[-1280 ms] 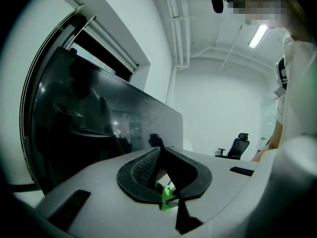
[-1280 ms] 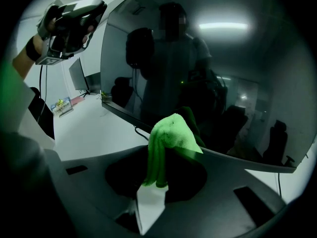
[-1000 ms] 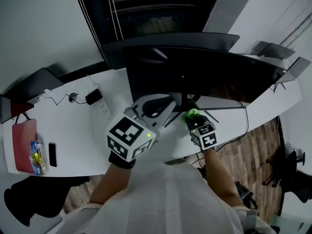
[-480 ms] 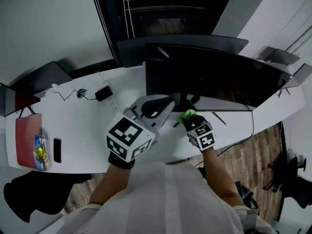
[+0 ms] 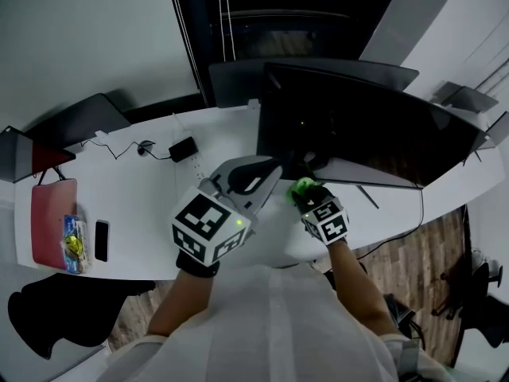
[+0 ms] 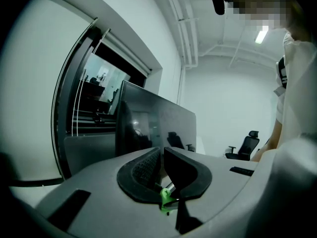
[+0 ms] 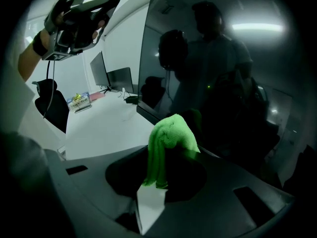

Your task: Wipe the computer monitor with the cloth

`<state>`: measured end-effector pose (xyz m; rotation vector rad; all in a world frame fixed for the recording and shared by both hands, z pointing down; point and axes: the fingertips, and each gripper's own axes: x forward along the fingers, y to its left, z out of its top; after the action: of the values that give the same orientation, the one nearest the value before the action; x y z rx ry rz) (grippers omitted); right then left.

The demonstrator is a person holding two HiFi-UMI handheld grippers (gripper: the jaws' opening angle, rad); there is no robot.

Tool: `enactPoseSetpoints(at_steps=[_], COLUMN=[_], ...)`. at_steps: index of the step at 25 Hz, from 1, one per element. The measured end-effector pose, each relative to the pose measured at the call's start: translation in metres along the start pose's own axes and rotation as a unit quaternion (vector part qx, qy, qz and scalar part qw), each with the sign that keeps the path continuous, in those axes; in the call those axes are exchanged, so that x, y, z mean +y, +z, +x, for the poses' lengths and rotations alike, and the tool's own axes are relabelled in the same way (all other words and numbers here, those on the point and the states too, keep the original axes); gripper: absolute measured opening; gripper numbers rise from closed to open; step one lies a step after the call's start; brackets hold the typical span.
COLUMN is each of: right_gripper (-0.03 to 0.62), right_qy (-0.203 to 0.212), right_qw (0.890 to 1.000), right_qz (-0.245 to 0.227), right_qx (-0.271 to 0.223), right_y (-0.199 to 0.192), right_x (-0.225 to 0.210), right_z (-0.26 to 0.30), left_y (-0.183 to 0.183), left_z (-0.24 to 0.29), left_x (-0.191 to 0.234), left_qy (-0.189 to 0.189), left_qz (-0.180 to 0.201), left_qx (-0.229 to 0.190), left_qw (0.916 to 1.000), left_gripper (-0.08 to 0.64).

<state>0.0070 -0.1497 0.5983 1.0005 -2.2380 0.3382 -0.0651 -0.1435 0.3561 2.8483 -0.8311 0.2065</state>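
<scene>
Right claw (image 5: pixel 305 191) of mine is clamped on the green cloth (image 7: pixel 170 139). It bunches up out of the jaws and folds back down over them, its long side pointing ahead along my reach. Straight in front stands the dark monitor (image 5: pixel 358 126), screen facing me, its long axis running sideways across my front. The cloth sits by its lower left part; whether it touches, I cannot tell. Left claw (image 6: pixel 162 168), up and to the left, has jaws drawn to a thin slit, empty.
</scene>
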Motion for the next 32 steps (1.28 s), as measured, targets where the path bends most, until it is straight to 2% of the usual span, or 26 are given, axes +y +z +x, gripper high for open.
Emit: enactPoseSetpoints(at_steps=[13, 23, 27, 32], right_gripper=[0.069, 0.069, 0.069, 0.069], right_qy=[0.066, 0.107, 0.121, 0.125], right_qw=[0.996, 0.990, 0.987, 0.982], right_qz=[-0.057, -0.089, -0.097, -0.107], right_qx=[-0.002, -0.003, -0.027, -0.089], right_y=[0.042, 0.067, 0.088, 0.145], right_x=[0.054, 0.087, 0.099, 0.103], right_z=[0.047, 0.067, 0.059, 0.034], left_y=[-0.010, -0.010, -0.008, -0.003], left_z=[-0.031, -0.040, -0.048, -0.061], left_x=[0.043, 0.058, 0.060, 0.066], left_qy=[0.048, 0.062, 0.069, 0.084], left_qz=[-0.013, -0.015, -0.015, -0.011], left_qx=[0.004, 0.000, -0.004, -0.013], left_qw=[0.9988, 0.9980, 0.9975, 0.9963], left_gripper=[0.036, 0.037, 0.037, 0.037])
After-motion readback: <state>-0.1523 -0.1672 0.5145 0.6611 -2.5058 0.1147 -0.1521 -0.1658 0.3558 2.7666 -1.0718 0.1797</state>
